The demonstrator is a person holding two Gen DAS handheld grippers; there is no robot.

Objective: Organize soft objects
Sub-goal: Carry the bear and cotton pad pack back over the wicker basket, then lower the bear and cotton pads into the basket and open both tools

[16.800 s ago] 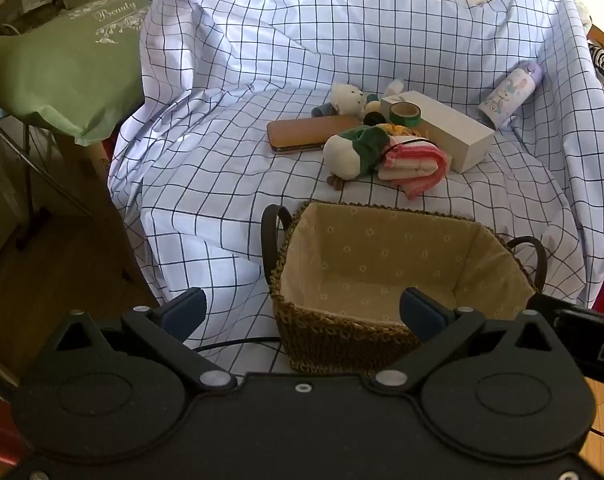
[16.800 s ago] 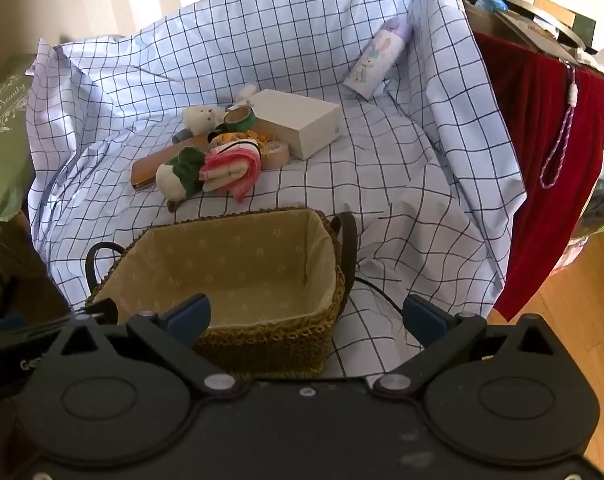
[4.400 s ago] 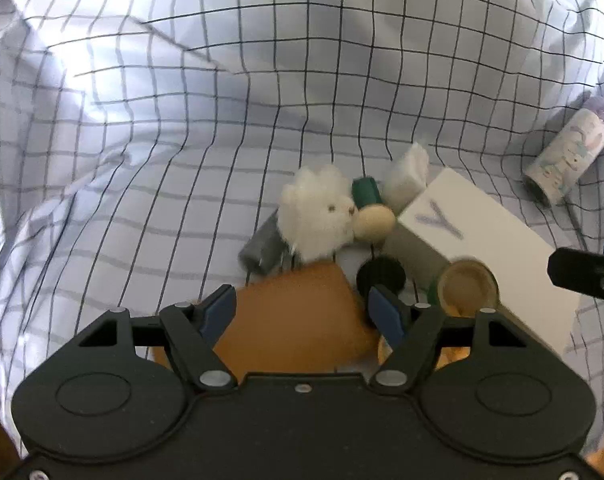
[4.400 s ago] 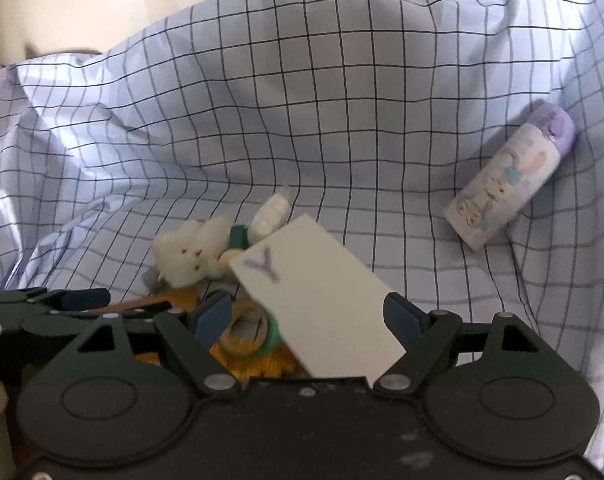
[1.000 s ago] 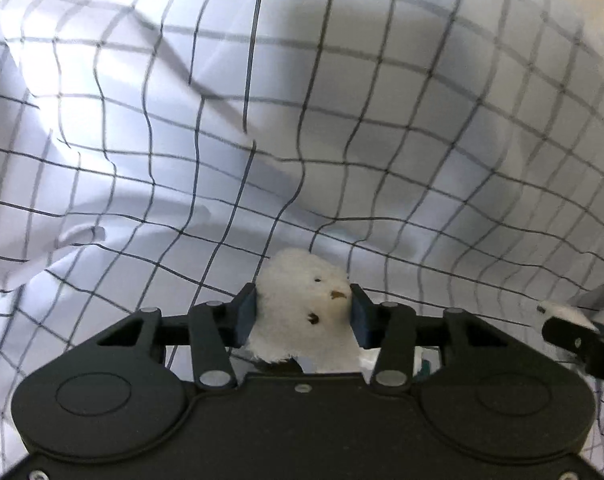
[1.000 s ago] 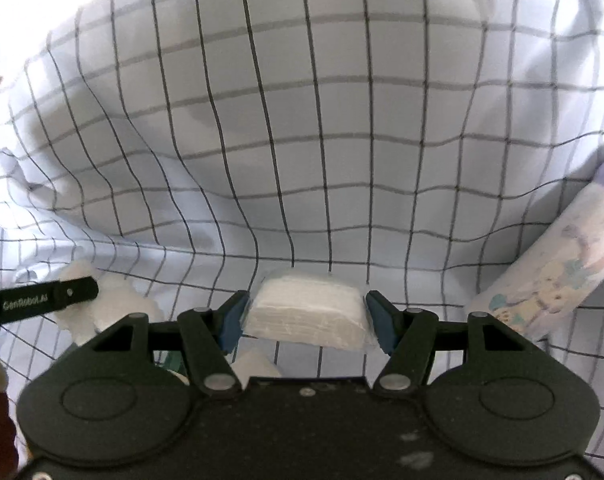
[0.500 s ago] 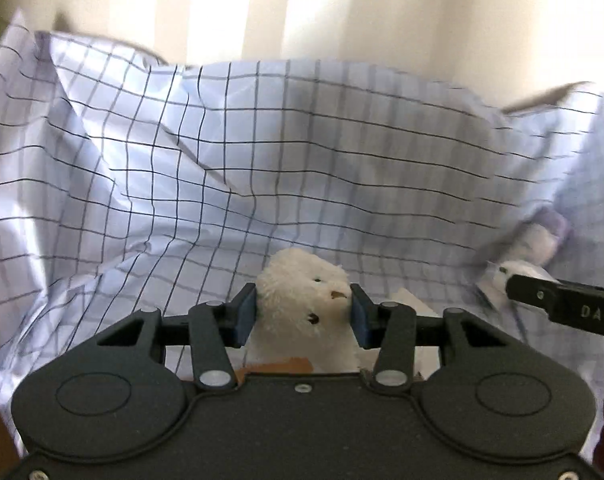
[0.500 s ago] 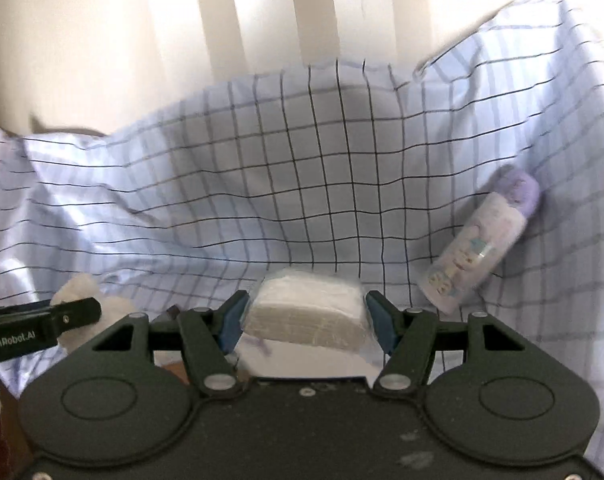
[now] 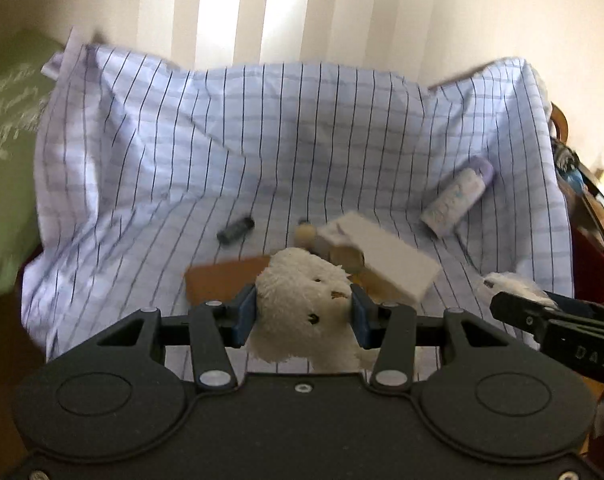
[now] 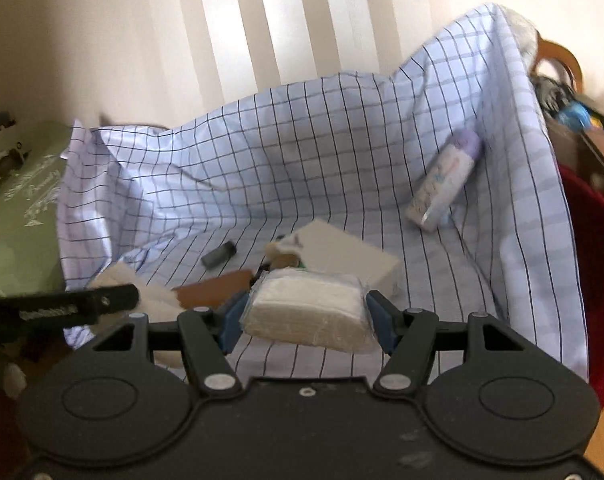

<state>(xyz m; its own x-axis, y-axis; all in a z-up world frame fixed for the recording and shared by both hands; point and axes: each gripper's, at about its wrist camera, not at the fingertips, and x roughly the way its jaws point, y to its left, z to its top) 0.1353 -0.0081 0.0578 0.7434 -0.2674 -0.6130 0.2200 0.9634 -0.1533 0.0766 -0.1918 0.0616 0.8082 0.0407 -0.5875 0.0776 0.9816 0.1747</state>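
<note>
blurred grid cloth (image 9: 261,152), plush toy (image 9: 306,312) half-hidden

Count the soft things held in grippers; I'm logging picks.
2. A fluffy white plush toy sits clamped in the left gripper; a wrapped white tissue pack in the right gripper.

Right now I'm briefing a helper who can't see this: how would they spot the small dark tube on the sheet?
Find the blue-checked white sheet draped over the seat. Left of the long white cardboard box, beyond the flat brown case, lies the short dark grey cylinder. It alone is dark and lies apart, touching nothing.
</note>
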